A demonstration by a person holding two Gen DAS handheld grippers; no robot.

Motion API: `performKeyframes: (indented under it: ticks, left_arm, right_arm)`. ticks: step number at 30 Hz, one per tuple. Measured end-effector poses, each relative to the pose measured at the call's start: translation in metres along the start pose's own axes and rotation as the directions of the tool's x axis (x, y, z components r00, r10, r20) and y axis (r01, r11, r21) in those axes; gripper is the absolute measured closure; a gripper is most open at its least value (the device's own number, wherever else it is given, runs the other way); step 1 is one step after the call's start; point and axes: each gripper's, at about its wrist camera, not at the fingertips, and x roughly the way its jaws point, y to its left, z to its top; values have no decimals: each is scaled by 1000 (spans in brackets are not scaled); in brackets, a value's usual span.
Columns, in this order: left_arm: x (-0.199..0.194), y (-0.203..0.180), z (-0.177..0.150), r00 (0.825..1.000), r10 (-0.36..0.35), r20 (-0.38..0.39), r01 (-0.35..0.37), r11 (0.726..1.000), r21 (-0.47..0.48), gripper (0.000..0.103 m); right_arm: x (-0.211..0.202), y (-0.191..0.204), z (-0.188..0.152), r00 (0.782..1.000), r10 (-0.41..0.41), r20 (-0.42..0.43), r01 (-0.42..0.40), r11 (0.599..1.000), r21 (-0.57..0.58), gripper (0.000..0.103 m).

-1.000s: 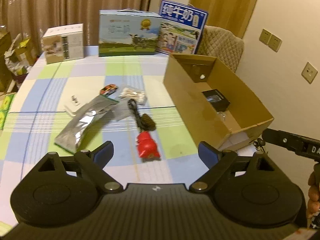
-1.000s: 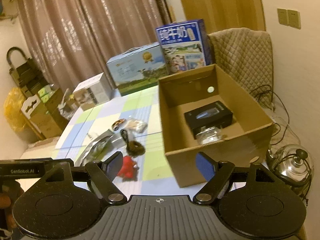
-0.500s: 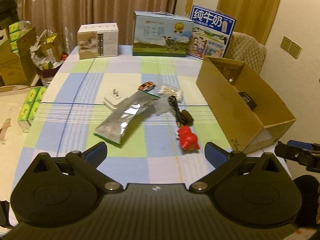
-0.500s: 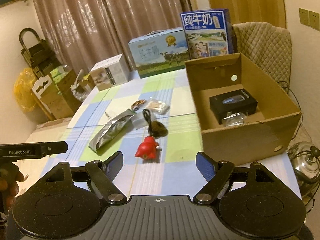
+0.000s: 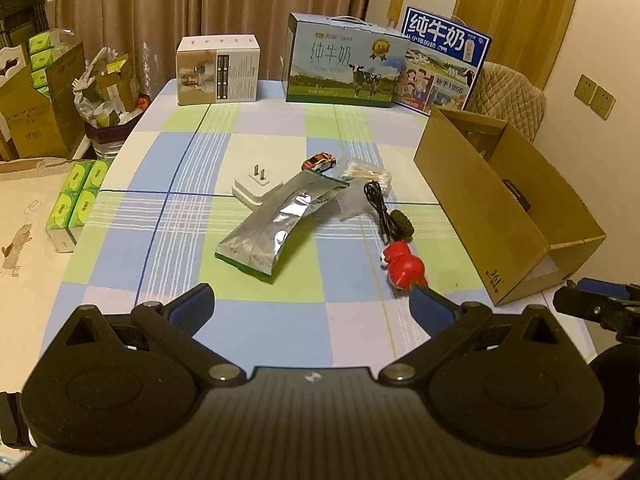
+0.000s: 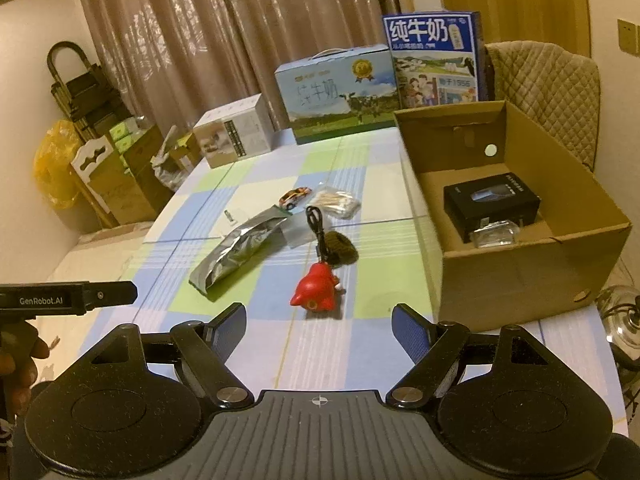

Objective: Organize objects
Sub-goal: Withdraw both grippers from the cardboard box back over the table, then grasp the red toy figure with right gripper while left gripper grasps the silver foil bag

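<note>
Loose items lie mid-table: a silver foil pouch (image 5: 280, 224) (image 6: 240, 248), a white plug adapter (image 5: 254, 188), a toy car (image 5: 319, 160) (image 6: 295, 196), a bag of cotton swabs (image 5: 366, 172) (image 6: 336, 204), a black cable (image 5: 378, 208) (image 6: 316, 228) with a dark woven pouch (image 6: 340, 248), and a red figurine (image 5: 404, 268) (image 6: 316, 292). An open cardboard box (image 5: 532, 248) (image 6: 520, 276) at the right holds a black case (image 6: 492, 204) and a clear packet (image 6: 494, 234). My left gripper (image 5: 312, 310) and right gripper (image 6: 318, 326) hover open and empty near the table's front edge.
Two milk cartons (image 5: 344, 66) (image 6: 436, 56) and a small white box (image 5: 218, 70) line the table's far edge. A padded chair (image 6: 548, 92) stands behind the cardboard box. Green tissue packs (image 5: 76, 196) and boxes clutter the floor left; a metal kettle (image 6: 620, 320) sits at the right.
Both grippers have drawn back from the table's middle, so more of the table shows. The left jaws have spread wider. The items on the table have not moved.
</note>
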Motion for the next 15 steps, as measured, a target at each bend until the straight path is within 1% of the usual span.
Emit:
performKeyframes:
  ticks: [9, 15]
  left_arm:
    - [16, 13, 3, 1000, -8, -25, 8, 1000, -1, 1]
    - [34, 22, 10, 999, -11, -37, 12, 1000, 20, 1]
  right_arm:
    - [26, 14, 3, 1000, -7, -11, 6, 999, -37, 26]
    - [52, 21, 5, 1000, 0, -23, -1, 998, -64, 26]
